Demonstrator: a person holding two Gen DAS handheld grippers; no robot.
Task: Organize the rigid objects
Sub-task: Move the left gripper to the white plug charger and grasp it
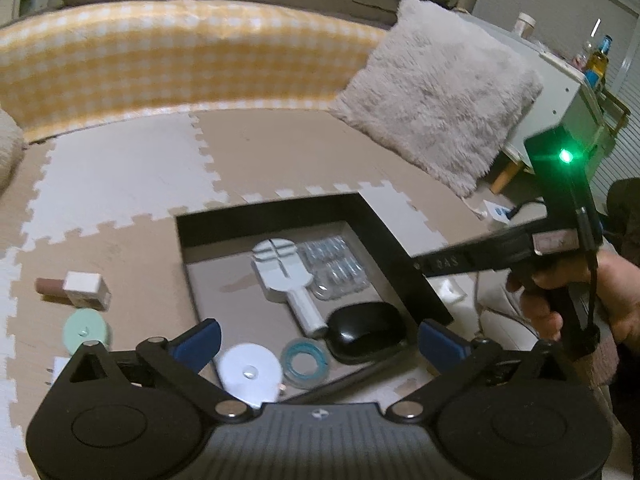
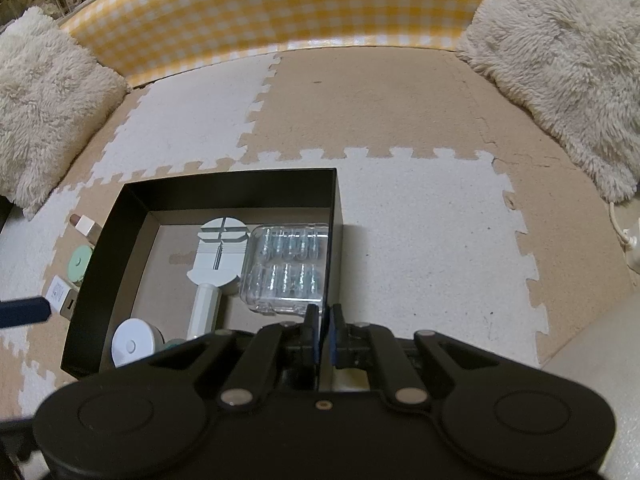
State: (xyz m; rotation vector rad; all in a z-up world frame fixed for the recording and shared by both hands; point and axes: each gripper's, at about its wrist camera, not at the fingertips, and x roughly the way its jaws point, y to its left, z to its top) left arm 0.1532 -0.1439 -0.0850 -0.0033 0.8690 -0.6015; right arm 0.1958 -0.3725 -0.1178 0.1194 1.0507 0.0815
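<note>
Left gripper (image 1: 318,338) jaws wide apart above the black box (image 1: 394,240), nothing between them, black case (image 1: 366,332), white disc (image 1: 250,372) and brush (image 1: 284,270) lying inside, right gripper (image 2: 325,334) clamped on box wall.

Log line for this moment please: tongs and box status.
left tongs: open, empty, above box | right tongs: shut on box wall | white disc: in box | green disc: on mat
</note>
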